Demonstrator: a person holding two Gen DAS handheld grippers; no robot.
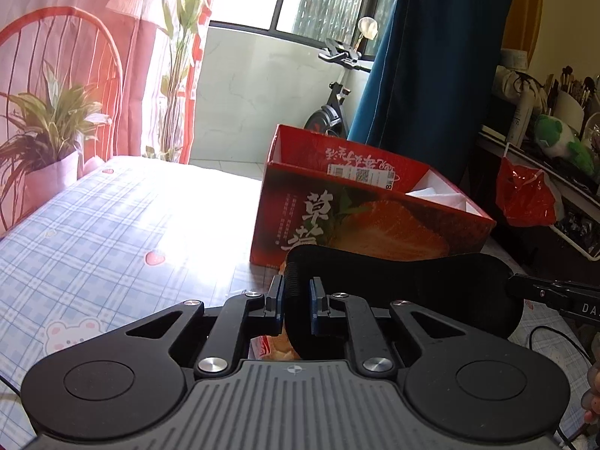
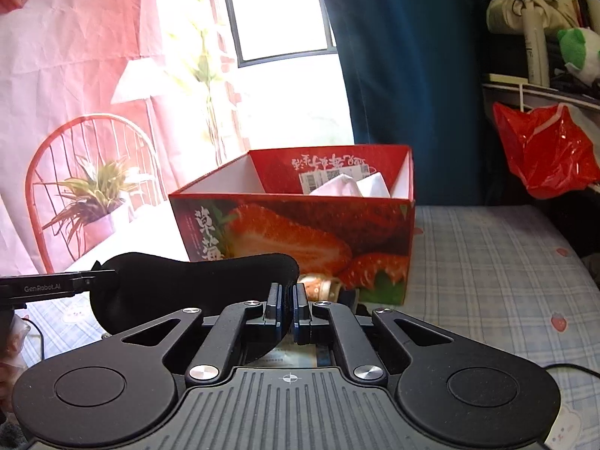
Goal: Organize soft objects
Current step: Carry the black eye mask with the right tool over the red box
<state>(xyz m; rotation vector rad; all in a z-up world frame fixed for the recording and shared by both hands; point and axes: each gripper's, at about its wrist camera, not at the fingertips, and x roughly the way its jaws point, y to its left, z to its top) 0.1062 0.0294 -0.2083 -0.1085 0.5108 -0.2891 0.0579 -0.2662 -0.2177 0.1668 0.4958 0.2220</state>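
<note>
A black soft sleep mask (image 1: 405,285) is stretched between both grippers just above the checked tablecloth. My left gripper (image 1: 296,303) is shut on its left end. My right gripper (image 2: 287,309) is shut on its other end (image 2: 195,281). The right gripper's tip shows at the right edge of the left wrist view (image 1: 543,292); the left gripper's tip shows at the left of the right wrist view (image 2: 67,281). A red strawberry box (image 1: 360,217) stands open just beyond the mask, with white soft items (image 2: 348,183) inside.
A snack packet (image 1: 273,348) lies under the left gripper. A small object (image 2: 322,287) lies at the box's foot. A potted plant (image 1: 48,142) and red chair stand at the far left. A red plastic bag (image 2: 543,150) hangs at a cluttered shelf, right.
</note>
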